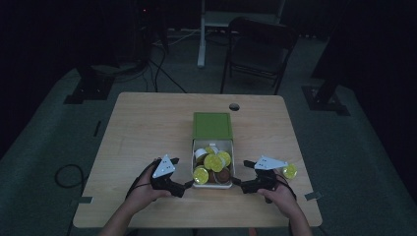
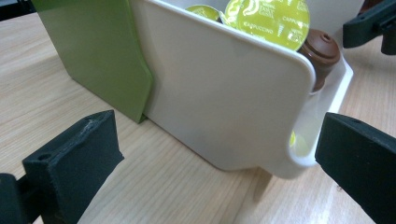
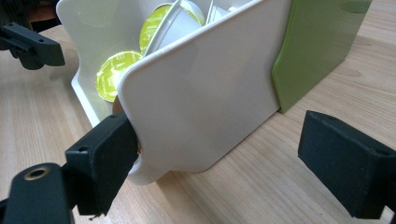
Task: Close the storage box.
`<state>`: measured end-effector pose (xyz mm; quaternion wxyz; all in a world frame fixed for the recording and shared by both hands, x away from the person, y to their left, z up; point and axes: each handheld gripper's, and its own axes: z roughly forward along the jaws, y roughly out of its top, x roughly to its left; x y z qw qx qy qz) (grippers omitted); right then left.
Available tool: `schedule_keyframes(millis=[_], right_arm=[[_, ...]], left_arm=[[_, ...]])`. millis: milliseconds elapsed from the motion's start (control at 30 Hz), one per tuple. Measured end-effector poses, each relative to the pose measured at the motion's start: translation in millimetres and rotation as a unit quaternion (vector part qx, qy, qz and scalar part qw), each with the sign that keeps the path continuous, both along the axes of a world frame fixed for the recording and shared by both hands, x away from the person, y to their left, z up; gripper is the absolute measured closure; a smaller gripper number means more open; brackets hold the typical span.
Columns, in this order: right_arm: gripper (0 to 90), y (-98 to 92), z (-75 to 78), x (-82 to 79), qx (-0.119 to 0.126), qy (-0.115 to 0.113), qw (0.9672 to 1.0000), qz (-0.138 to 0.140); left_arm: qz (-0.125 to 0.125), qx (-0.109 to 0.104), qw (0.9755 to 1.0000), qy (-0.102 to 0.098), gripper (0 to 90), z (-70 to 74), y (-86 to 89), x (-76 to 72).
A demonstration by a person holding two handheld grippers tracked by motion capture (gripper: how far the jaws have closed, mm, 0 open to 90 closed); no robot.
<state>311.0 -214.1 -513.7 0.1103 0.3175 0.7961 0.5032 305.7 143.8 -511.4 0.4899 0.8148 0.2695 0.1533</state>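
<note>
Near edge of table (image 1: 147, 206), 6 o'clock: two forearms enter, each hand on a gripper.

Left gripper (image 1: 187, 186), about 7 o'clock from the white drawer (image 1: 212, 185), sits just off its near-left corner. In the left gripper view its jaws stand wide apart, nothing between them but bare wood; the drawer's white side wall (image 2: 224, 102) lies ahead, and the right-hand jaw is just beside the drawer's rounded front corner. Cannot tell if it touches.

Right gripper (image 1: 238, 183), about 5 o'clock from the drawer, sits at its near-right corner. In the right gripper view the jaws are spread wide; the left-hand jaw sits against the drawer's front corner, the other well clear over the table. No grip on anything.

Drawer: pulled out toward the near edge, centre of table, full of coffee capsules (image 1: 215, 161), with yellow-green foil lids and one brown capsule (image 2: 323, 46) at the near-right corner. One lid reads "cappuccino" in the left gripper view.

At 3 o'clock from the drawer, beyond the right gripper: one loose yellow capsule (image 1: 289, 171) on the table.

At 12 o'clock: green box (image 1: 212, 125), the drawer's sleeve, drawer partly inside it.

Farther: cable hole (image 1: 234, 106) in the tabletop. Beyond the table, a dark folding chair (image 1: 258, 49) on the floor.
</note>
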Motion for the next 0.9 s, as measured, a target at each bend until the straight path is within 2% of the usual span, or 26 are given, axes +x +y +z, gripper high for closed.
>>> schedule_keyframes(millis=[500,900], right_arm=[[11.7,0.7,0.3,3.6,-0.003,-0.002,1.0,-0.002],[11.7,-0.4,-0.2,6.4,-0.002,-0.002,1.0,-0.006]], left_arm=[[0.005,0.011,0.9999,-0.008,0.1,2.6,-6.4,9.3],[0.009,0.006,0.9999,-0.007,0.1,2.3,-8.5,15.0]])
